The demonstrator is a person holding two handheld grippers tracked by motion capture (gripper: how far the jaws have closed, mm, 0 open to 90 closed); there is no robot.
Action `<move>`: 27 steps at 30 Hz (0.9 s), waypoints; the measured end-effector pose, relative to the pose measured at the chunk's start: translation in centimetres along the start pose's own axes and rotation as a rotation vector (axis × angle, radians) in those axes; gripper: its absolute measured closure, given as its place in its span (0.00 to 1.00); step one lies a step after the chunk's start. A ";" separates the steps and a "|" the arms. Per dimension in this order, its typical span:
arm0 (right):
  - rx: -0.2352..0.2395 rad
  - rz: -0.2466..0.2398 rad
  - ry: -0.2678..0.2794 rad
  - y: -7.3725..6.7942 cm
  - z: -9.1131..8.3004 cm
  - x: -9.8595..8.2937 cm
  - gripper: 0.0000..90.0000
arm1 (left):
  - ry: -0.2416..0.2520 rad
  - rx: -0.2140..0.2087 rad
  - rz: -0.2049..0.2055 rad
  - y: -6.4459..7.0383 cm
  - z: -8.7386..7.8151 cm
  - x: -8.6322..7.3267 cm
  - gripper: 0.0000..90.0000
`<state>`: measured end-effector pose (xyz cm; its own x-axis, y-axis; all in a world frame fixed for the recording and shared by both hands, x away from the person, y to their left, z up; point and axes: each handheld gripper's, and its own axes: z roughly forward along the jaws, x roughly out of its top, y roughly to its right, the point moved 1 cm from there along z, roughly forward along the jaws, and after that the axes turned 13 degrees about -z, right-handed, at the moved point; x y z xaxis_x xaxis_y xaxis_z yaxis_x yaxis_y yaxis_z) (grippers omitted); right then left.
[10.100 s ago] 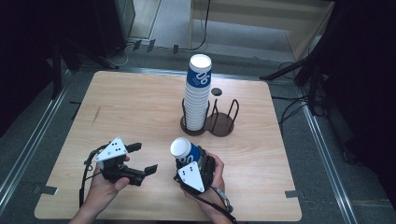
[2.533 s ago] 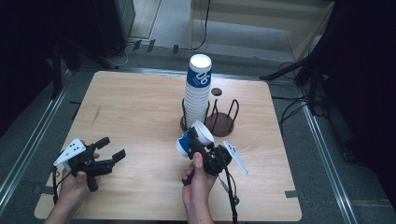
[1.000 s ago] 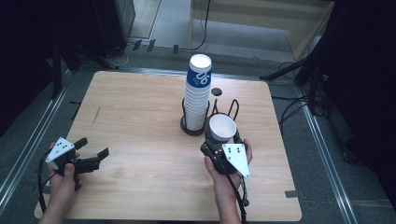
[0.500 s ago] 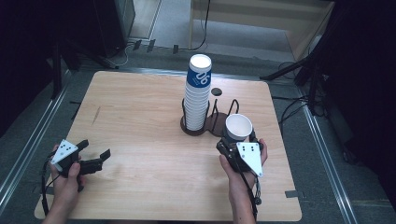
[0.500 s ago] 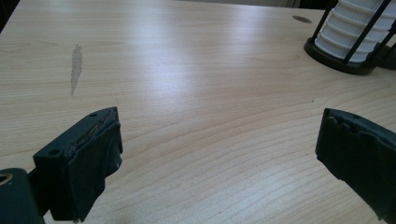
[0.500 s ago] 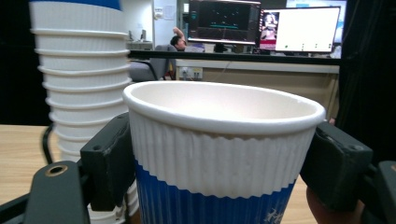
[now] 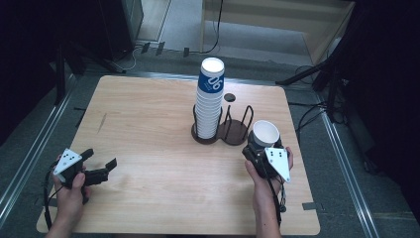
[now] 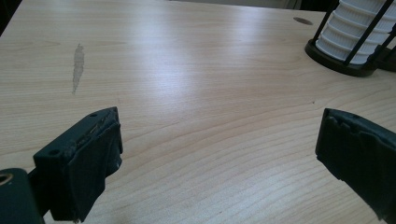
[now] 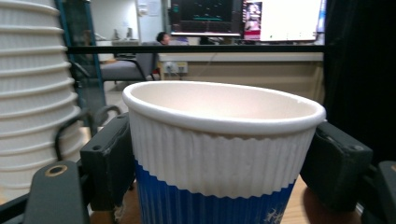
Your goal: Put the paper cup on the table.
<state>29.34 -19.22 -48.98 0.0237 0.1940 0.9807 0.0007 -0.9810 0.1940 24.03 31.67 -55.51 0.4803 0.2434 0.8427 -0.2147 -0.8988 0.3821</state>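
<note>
Cup (image 7: 265,134) upright, mouth up, in right gripper (image 7: 261,148).

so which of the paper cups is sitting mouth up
The single paper cup clamped in the right gripper, right of the black holder: its white inside faces up. The stacked cups sit upside down in the holder.

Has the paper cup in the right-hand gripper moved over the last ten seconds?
Yes. The paper cup went rightward, from in front of the cup stack to beside the black holder, turned upright.
</note>
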 end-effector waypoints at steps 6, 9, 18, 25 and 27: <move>-0.022 -0.002 -0.020 0.6 1.1 -1.3 0.22 | -0.007 0.006 -0.012 -0.1 0.1 0.0 0.02; -0.030 0.012 -0.036 1.0 1.7 -1.9 0.22 | -0.009 0.009 -0.019 -0.1 0.1 0.1 0.02; -0.056 0.003 -0.080 1.4 3.5 -3.2 0.22 | -0.018 0.007 -0.024 -0.2 0.2 0.1 0.02; -0.070 0.002 -0.141 1.9 5.3 -4.0 0.21 | -0.019 0.002 -0.025 -0.2 0.2 0.1 0.02; -0.071 -0.009 -0.163 2.0 5.9 -4.4 0.21 | -0.018 0.001 -0.028 -0.2 0.3 0.1 0.02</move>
<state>35.09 -22.08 -53.03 0.1855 0.1942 0.9633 -0.0690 -0.9753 0.2099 24.35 31.77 -55.55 0.5013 0.2618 0.8248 -0.2002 -0.8922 0.4048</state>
